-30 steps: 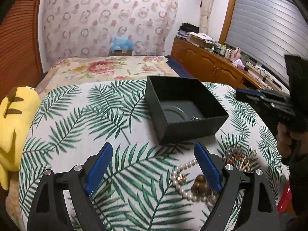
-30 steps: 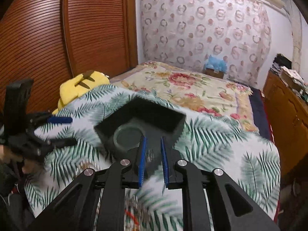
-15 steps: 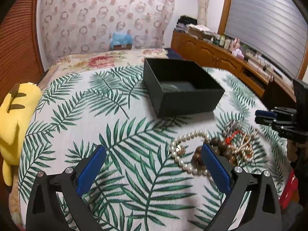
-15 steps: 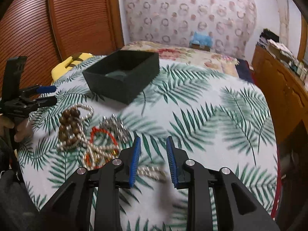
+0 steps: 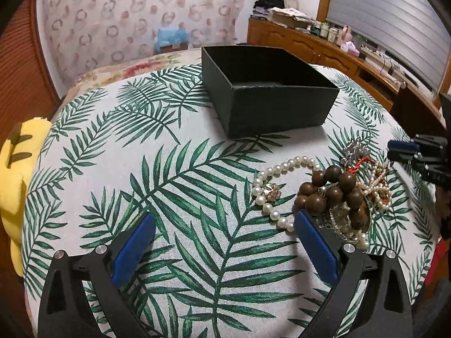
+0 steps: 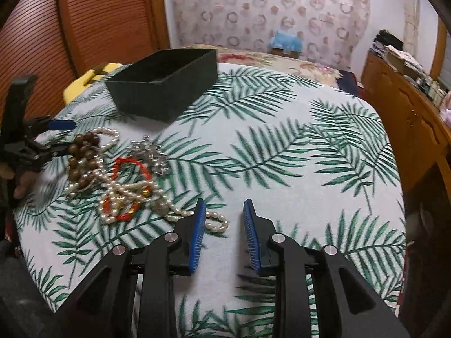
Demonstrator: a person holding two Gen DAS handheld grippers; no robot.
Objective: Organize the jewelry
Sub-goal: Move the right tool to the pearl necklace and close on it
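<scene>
round table with a white cloth covered in green palm leaves. on it: an open black box toward the far side, and nearer, a tangled jewelry pile of pearls, brown wooden beads, red cord.

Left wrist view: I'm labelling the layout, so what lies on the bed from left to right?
Yellow plush toy → open black cardboard box → white pearl necklace → dark brown wooden bead bracelet → red cord bracelet → right gripper.
</scene>
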